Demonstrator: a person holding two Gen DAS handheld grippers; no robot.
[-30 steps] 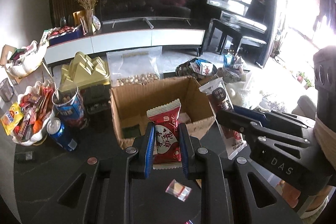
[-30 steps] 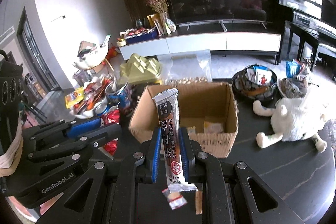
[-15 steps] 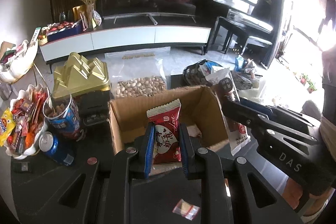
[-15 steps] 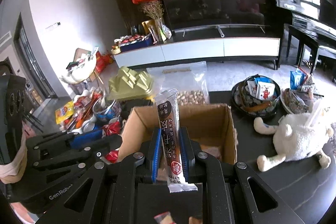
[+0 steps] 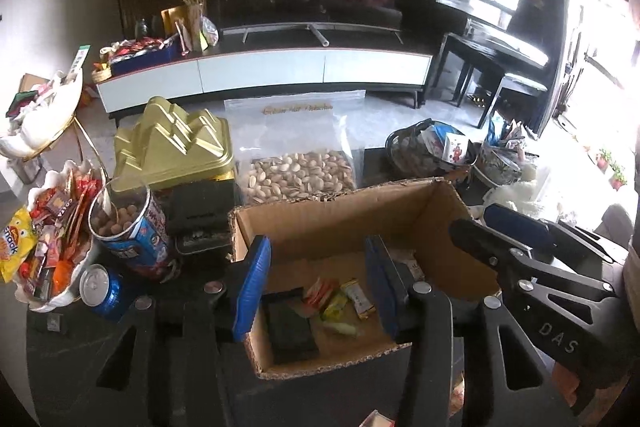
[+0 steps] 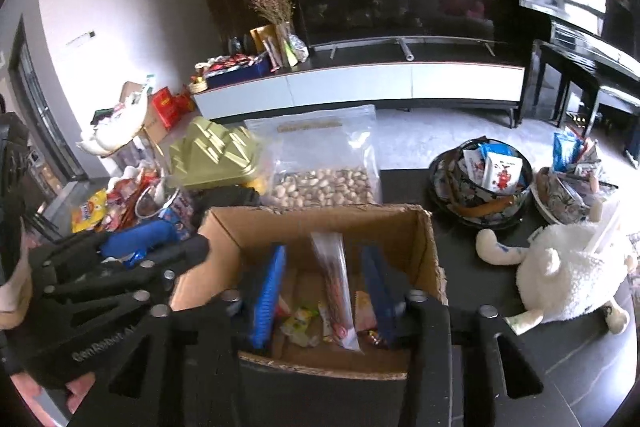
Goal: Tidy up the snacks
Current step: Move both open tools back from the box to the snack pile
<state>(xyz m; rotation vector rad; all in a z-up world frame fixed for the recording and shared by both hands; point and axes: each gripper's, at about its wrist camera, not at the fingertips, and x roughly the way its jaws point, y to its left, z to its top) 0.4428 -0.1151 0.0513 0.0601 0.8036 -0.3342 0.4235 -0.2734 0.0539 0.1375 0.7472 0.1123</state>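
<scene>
An open cardboard box [image 5: 344, 207] [image 6: 320, 223] sits on the dark table. Both grippers hover over it, side by side. My left gripper [image 5: 318, 283] is open and empty; small wrapped snacks [image 5: 340, 301] and a dark packet [image 5: 290, 331] lie on the box floor below it. My right gripper [image 6: 326, 293] is open; the long brown snack bar [image 6: 336, 291] is loose between its fingers, blurred, dropping into the box. The right gripper also shows at the right of the left wrist view [image 5: 520, 247].
Behind the box are a bag of pistachios [image 5: 300, 175], a gold tin [image 5: 176, 147], a cup of nuts [image 5: 128, 231], a blue can [image 5: 100, 291] and a snack bowl [image 5: 44, 247]. To the right are a snack basket [image 6: 484, 183] and a white plush toy [image 6: 568, 275].
Both grippers moved forward over the box and opened. The red packet left the left gripper, and the brown bar slipped free of the right gripper into the box.
</scene>
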